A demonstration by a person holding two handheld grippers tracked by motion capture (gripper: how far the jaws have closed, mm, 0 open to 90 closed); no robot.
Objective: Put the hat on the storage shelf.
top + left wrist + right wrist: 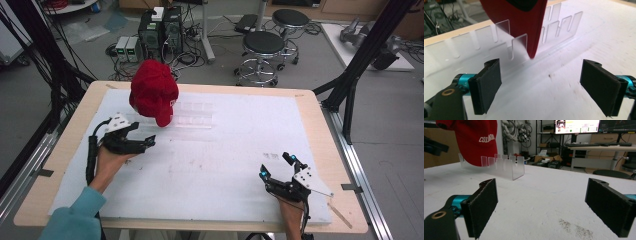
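Nearest, the left gripper [141, 141] and right gripper [276, 166] rest on a white foam-like sheet [235, 165] (scuffed, with dark specks) covering the pale wooden table [60, 145], both with jaws spread wide and empty. Just beyond the left one, a red cap [154, 92] stands propped in a clear slotted acrylic rack [192, 116], hiding part of it; its white lettering is cut off. Farther off lie grey floor, round black stools [263, 46] and tangled cables.
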